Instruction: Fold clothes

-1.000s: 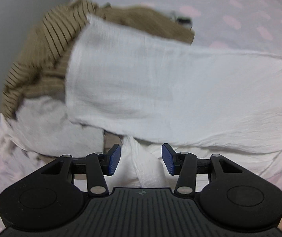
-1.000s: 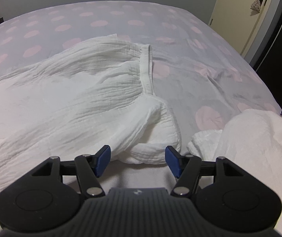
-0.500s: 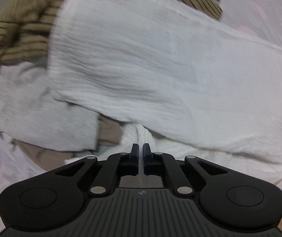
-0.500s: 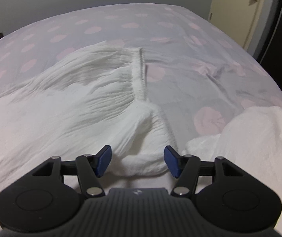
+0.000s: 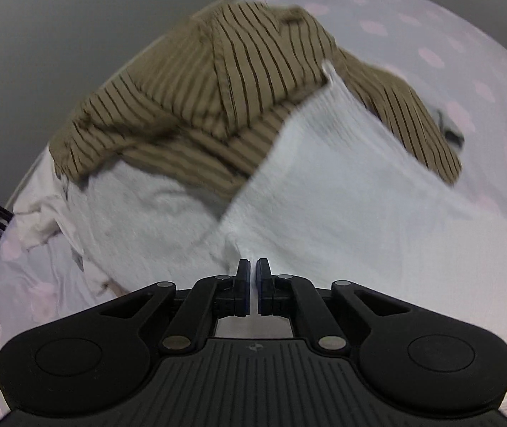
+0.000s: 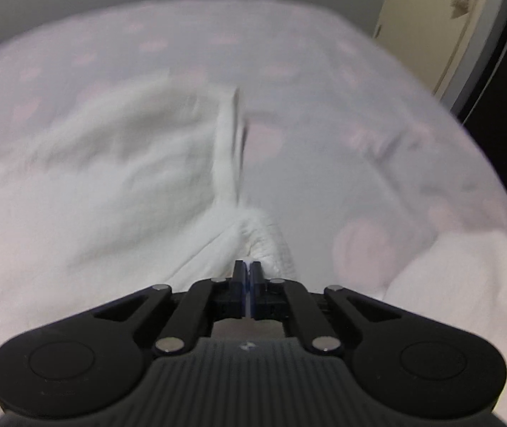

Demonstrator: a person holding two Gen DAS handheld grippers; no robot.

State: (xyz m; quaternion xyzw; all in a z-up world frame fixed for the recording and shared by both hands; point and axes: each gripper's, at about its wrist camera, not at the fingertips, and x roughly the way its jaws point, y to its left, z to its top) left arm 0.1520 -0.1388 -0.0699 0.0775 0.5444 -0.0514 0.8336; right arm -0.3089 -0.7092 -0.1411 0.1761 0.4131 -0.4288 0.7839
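Observation:
A white crinkled garment (image 5: pixel 342 192) lies spread across the bed. My left gripper (image 5: pixel 252 267) is shut on a pinch of its near edge, and the cloth rises from the fingertips. In the right wrist view the same white garment (image 6: pixel 111 185) stretches to the left, with a hemmed edge running away from me. My right gripper (image 6: pixel 247 267) is shut on its near corner, with a fold of cloth bunched at the fingertips.
A brown striped shirt (image 5: pixel 218 99) lies behind the white garment, over a pale grey towel-like cloth (image 5: pixel 139 213). The bed has a lilac sheet with pink dots (image 6: pixel 289 71). Another white cloth (image 6: pixel 467 284) lies at the right. A door (image 6: pixel 442 28) stands at the far right.
Both grippers have closed on the white garment: the left one first, the right one in the last half second. The left gripper has lifted, so more of the striped shirt shows.

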